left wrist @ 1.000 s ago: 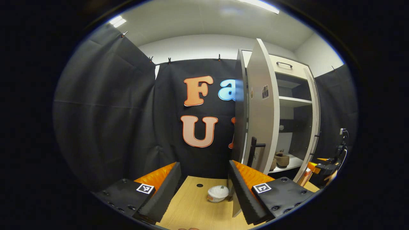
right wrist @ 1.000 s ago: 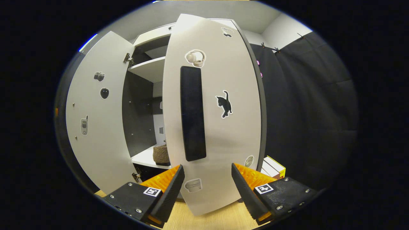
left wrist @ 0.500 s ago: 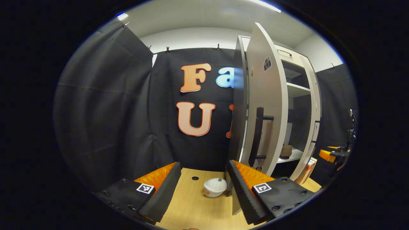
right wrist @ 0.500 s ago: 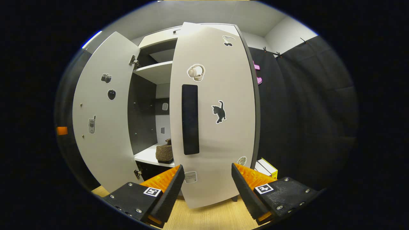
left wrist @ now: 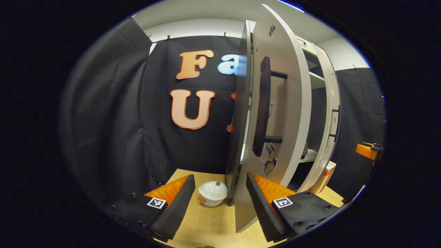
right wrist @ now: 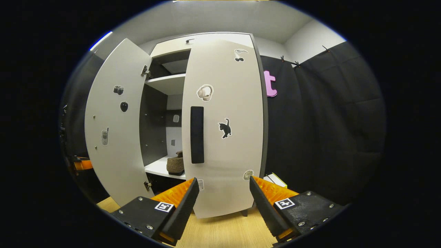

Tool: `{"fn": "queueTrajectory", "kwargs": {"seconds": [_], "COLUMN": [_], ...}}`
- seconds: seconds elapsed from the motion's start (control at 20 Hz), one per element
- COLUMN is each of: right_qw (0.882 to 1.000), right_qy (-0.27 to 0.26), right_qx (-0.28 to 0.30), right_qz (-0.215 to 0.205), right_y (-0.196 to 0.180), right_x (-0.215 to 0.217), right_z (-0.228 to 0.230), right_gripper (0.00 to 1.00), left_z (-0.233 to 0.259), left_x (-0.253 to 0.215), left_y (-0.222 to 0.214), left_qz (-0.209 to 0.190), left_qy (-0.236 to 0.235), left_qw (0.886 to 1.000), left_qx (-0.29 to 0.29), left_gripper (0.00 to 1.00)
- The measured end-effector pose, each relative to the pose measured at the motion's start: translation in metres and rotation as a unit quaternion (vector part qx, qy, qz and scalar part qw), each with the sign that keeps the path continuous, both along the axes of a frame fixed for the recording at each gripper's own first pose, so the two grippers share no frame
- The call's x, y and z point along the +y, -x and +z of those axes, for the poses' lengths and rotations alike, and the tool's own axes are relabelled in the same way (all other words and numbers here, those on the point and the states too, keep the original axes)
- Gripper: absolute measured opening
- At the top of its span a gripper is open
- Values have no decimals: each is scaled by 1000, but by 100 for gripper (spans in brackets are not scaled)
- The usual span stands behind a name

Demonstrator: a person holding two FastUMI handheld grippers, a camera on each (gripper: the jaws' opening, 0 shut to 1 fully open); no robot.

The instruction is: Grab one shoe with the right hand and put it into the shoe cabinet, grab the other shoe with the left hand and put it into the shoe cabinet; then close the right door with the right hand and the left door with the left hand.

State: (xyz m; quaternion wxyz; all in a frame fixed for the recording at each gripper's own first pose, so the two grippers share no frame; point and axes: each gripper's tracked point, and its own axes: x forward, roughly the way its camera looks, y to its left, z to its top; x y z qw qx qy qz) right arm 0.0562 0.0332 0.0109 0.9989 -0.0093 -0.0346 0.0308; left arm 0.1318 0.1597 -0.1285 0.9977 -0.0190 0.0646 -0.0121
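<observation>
**Both doors ajar, jaws empty**

Left gripper is level, jaws apart, just before the left door edge. Right gripper, jaws apart, faces the right door. A shoe sits on the cabinet shelf.

Both views are evenly lit from overhead, with a ceiling strip light glaring at the upper left of the right gripper view. Fisheye distortion bows the cabinet doors toward the edges. Focus is sharp, shadows soft.
</observation>
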Motion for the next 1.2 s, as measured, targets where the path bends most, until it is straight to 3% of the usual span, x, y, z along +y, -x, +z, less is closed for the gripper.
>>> {"fn": "queueTrajectory", "kwargs": {"seconds": [0.3, 0.45, 0.55, 0.6, 0.7, 0.85, 1.2], "right_qw": [1000, 1000, 1000, 1000, 1000, 1000, 999], "right_qy": [-17, -12, -10, -11, -12, -11, -23], "right_qx": [3, 1, -2, -3, -3, -6, -17], "right_qz": [-13, -14, -12, -11, -10, -16, -34], "right_y": [8, 8, 9, 9, 10, 12, 19], "right_x": [-21, -23, -23, -22, -23, -31, -59], "right_z": [-3, 0, 3, 4, 3, 3, 6], "right_gripper": [91, 91, 91, 91, 91, 91, 91], "left_z": [-8, -3, -5, -4, -2, -2, 0], "left_x": [-11, -33, -49, -59, -76, -94, -109], "left_y": [-3, -4, -4, -4, -7, -16, -44], "left_qz": [3, -15, -28, -37, -56, -72, -69], "left_qy": [24, 29, 29, 31, 36, 31, 9], "left_qw": [1000, 999, 999, 999, 998, 997, 998], "left_qx": [12, 8, 8, 8, 6, 6, 2], "left_gripper": [97, 99, 94, 99, 94, 96, 96]}}
